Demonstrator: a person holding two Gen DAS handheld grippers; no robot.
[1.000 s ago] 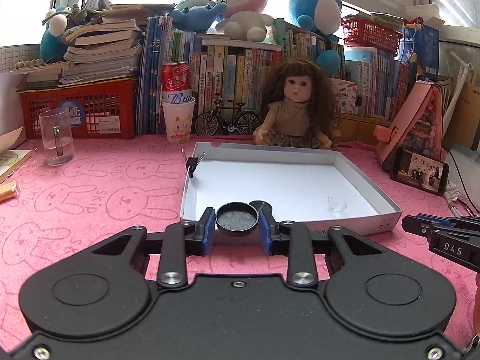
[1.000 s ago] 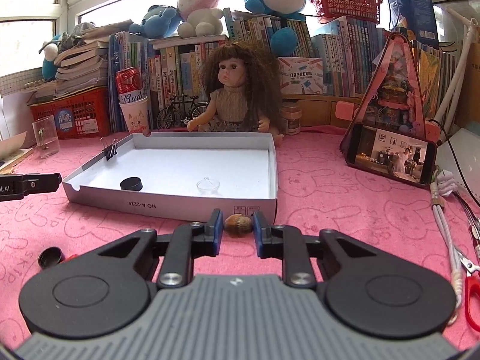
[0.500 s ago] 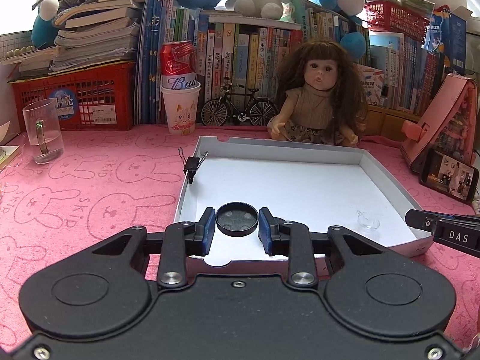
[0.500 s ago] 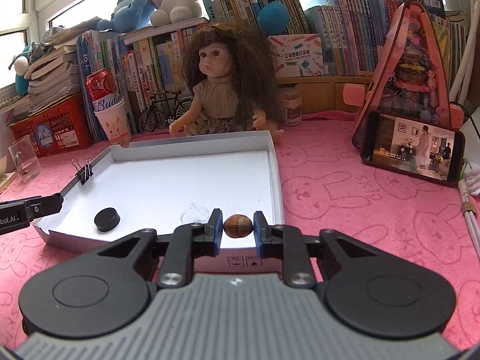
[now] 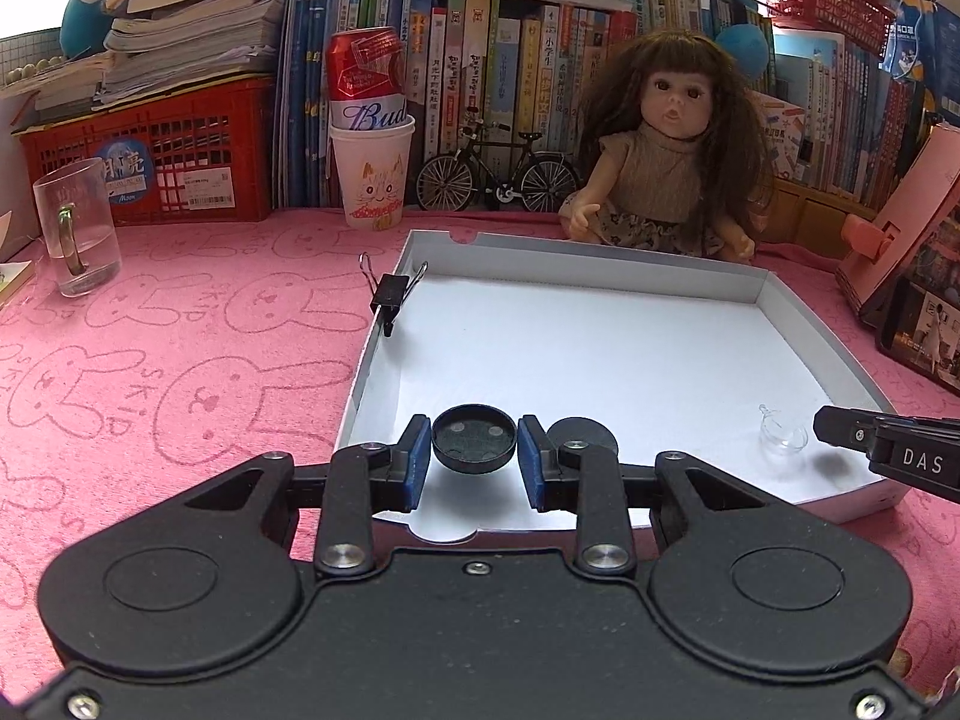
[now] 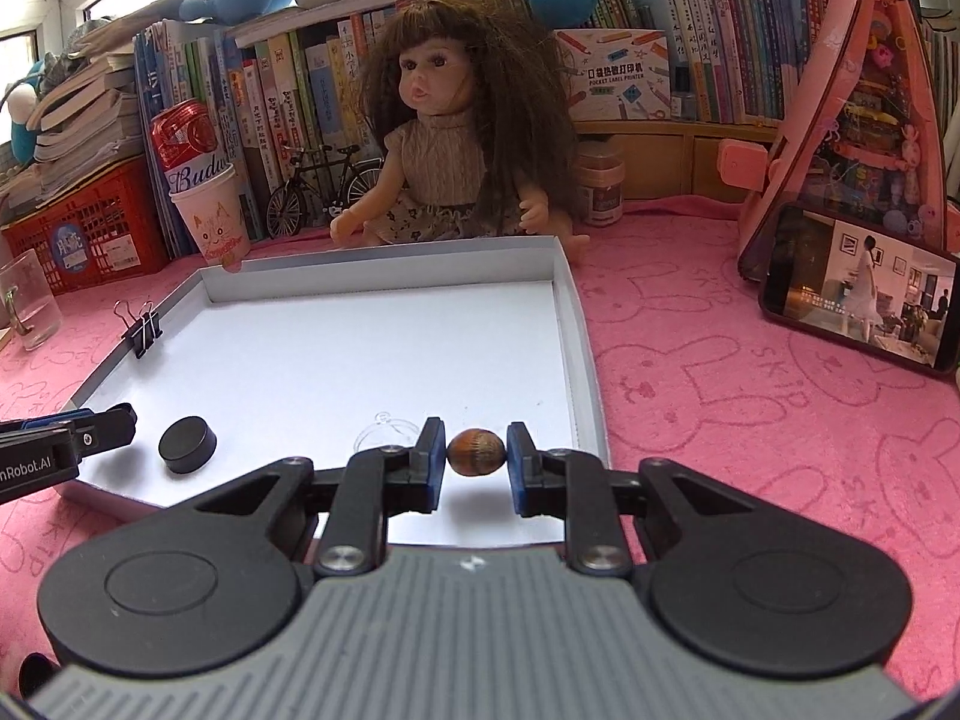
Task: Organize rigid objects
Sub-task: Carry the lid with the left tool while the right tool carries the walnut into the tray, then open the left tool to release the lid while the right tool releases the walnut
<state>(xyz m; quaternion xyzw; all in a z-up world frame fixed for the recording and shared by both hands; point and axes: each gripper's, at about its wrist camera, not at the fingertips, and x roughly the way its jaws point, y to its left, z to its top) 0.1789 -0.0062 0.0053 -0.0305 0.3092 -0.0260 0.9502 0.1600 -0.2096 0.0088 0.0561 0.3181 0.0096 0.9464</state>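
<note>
Over the near edge of the white box lid (image 5: 606, 276), we've got both grippers loaded. The left gripper (image 5: 474, 450) has its jaws pinching a black round cap (image 5: 474, 439) held flat, hollow side up, hanging just above the lid's near-left corner. The right gripper (image 6: 476, 456) has its jaws pinching a small brown nut (image 6: 477, 450) end to end, over the near-right part of the lid.

Already lying in the lid: another black cap (image 6: 187, 444) near the left side, a little clear glass dome (image 5: 782, 435) near the right, plus a binder clip (image 5: 390, 295) clamped on the left wall. The lid sits on the counter (image 5: 180, 360) with its pink bunny cloth.

What could go wrong, as we see it:
- The nut is round and gripped only at its tips, so it may squirt out sideways or roll once let go, maybe into the glass dome.
- The held cap is right beside the one lying there; dropping it from height could make it bounce or land on top.
- The two grippers are close together over the near edge, so they could bump.
</note>
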